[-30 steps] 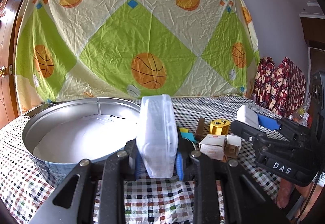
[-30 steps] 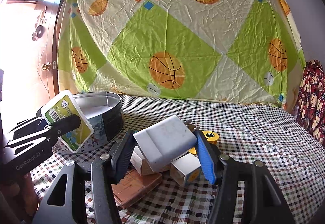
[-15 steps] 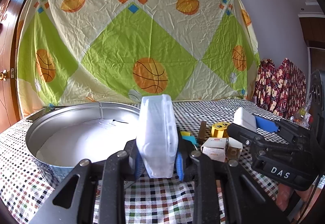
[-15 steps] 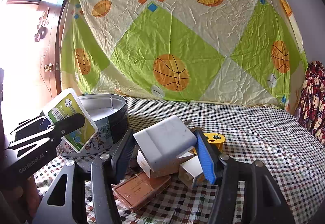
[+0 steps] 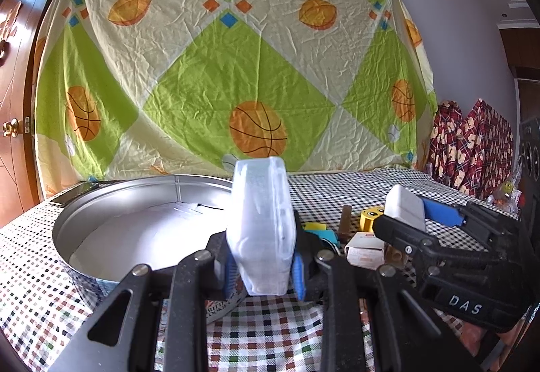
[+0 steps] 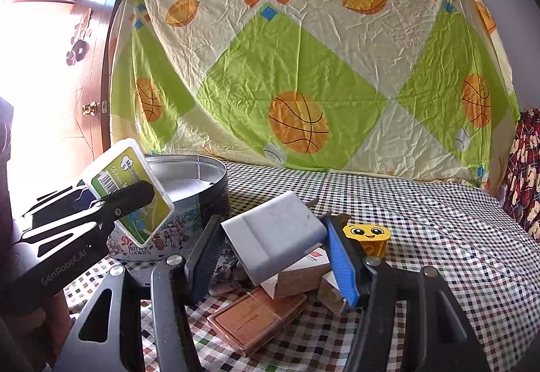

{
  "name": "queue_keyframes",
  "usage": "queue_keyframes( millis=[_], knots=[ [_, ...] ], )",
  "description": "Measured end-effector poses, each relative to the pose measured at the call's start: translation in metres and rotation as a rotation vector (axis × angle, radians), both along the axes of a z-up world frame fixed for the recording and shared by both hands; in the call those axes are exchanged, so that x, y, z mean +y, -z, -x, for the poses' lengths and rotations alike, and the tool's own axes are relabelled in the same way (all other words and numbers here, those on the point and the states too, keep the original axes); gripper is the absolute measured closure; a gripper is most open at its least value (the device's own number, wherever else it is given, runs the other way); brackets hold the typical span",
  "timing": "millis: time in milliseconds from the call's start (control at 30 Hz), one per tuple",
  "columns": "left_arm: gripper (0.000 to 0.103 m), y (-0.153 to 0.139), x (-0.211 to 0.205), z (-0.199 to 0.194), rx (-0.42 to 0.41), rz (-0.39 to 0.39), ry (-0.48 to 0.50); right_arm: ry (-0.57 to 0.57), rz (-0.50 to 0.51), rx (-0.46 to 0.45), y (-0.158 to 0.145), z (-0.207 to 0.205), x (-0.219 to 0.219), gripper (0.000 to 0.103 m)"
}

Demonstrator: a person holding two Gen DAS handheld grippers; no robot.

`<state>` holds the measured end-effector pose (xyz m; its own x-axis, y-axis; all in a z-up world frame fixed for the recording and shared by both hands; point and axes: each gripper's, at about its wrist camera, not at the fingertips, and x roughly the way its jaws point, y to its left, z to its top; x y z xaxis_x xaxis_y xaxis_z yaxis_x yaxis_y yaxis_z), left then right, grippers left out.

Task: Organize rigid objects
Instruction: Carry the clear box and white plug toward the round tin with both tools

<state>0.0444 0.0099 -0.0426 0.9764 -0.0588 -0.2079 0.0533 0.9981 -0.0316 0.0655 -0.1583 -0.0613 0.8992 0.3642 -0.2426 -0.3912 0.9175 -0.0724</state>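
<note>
Worktop (image 6: 438, 237), checked cloth. Round cookie tin (image 5: 101, 203) on its left side, lid off, white liner inside, otherwise bare. Left tongs (image 5: 263, 265) clamped narrow on a clear plastic box (image 5: 261, 230), held on edge just beside the tin's near rim. Right tongs (image 6: 273, 247) about half open, gripping a white charger block (image 6: 273, 237) above the clutter: brown flat case (image 6: 256, 318), small cartons (image 6: 303, 270), yellow smiley block (image 6: 368, 237). Judgement: carry the box over the rim, lay flat, release low. Keep right tongs clear; prongs probably point away, view poor.
</note>
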Motion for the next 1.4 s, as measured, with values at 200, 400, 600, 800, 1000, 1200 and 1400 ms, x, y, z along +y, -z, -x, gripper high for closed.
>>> queue_keyframes(
  millis=[200,400,600,800,1000,1200,1400],
  knots=[
    [0.079,0.000,0.003,0.000,-0.012,-0.004,-0.009,-0.005,0.000,0.002,-0.001,0.000,0.003,0.041],
    [0.079,0.000,0.004,0.001,-0.017,-0.002,-0.011,-0.022,0.007,-0.010,0.000,0.002,0.014,0.041],
    [0.079,-0.002,0.011,0.003,-0.027,0.008,-0.027,-0.033,0.012,-0.009,0.001,0.002,0.019,0.041],
    [0.079,-0.002,0.019,0.004,-0.041,0.020,-0.042,-0.040,0.015,-0.006,0.001,0.002,0.024,0.041],
    [0.079,-0.001,0.023,0.008,-0.057,0.012,-0.056,-0.048,0.019,-0.008,0.001,0.002,0.031,0.041],
    [0.079,-0.002,0.030,0.010,-0.070,0.018,-0.066,-0.060,0.024,-0.003,0.001,0.002,0.035,0.041],
    [0.079,-0.005,0.038,0.012,-0.075,0.030,-0.074,-0.082,0.029,0.007,0.001,0.001,0.040,0.041]
  ],
)
